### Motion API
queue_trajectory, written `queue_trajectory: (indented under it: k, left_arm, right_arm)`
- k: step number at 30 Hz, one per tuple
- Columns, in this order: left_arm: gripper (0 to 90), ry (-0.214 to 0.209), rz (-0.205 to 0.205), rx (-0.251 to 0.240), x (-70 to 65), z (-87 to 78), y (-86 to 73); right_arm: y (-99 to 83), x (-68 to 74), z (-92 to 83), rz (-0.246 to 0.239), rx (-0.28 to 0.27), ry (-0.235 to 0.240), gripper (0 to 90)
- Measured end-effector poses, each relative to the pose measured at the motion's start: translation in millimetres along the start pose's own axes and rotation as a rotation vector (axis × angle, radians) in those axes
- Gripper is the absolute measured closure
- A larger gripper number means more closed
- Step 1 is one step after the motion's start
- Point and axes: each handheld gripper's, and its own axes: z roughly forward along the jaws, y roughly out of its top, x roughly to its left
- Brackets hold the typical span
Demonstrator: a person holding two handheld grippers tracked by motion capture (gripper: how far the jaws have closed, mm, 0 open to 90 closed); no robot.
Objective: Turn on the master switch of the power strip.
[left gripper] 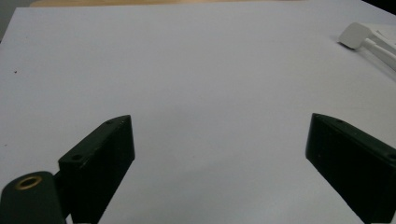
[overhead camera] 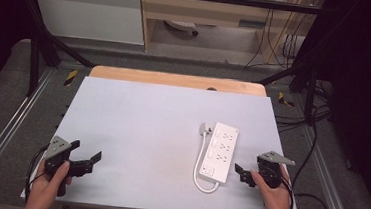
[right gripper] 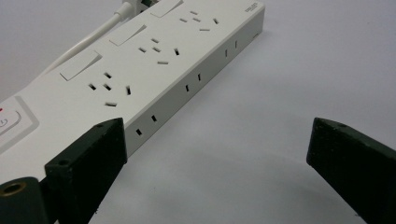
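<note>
A white power strip lies on the pale grey table mat, right of centre. Its white cable loops round the near end and runs back to a white plug beside the far end. My right gripper is held just right of the strip's near end, open and empty. In the right gripper view the strip runs away to the upper left, and the open gripper has its left jaw close beside the strip's side. My left gripper is at the front left, open and empty, with the plug far off.
A strip of wooden tabletop shows behind the mat. Black frame bars stand at both sides and across the back. Dark cables lie on the floor to the right. Bare mat lies between the two grippers.
</note>
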Motion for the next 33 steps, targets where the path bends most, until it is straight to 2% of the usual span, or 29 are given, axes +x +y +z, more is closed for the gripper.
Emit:
queue_trajectory:
  k: [3,5,6,9,15,23,30,31,33]
  left_arm:
    - [8.0,-0.001,0.004,0.004,0.1,1.3,0.0]
    - [8.1,0.007,0.005,0.010,-0.1,2.5,0.2]
    - [8.2,0.010,0.005,0.012,-0.7,2.9,0.3]
    - [7.9,0.006,0.014,0.016,-1.1,2.7,0.0]
    - [7.7,-0.003,0.006,0.021,0.1,3.5,-0.5]
    - [7.1,-0.004,0.010,0.018,-0.2,3.3,-0.3]
    - [6.4,-0.006,0.005,0.019,0.1,3.0,-0.4]
    - [6.5,-0.006,0.005,0.020,0.3,3.1,-0.5]
    - [6.5,-0.005,0.005,0.020,0.4,3.1,-0.5]
  right_arm:
    - [-1.1,-0.6,1.8,-0.006,0.017,-0.008,8.5]
    - [-6.1,-2.4,2.9,-0.018,0.054,-0.069,10.4]
    - [-7.5,-3.5,3.5,-0.022,0.065,-0.078,10.4]
    - [-5.0,-3.7,1.0,-0.017,0.015,-0.064,9.6]
    - [-1.3,0.3,-1.0,-0.039,-0.020,-0.050,9.0]
    - [6.1,4.9,-8.5,-0.045,-0.098,-0.038,8.5]
    - [12.3,7.3,-12.7,-0.043,-0.135,-0.028,7.0]
    - [14.2,9.4,-15.8,-0.032,-0.160,-0.016,7.5]
    - [15.8,12.1,-18.4,-0.041,-0.178,-0.011,7.3]
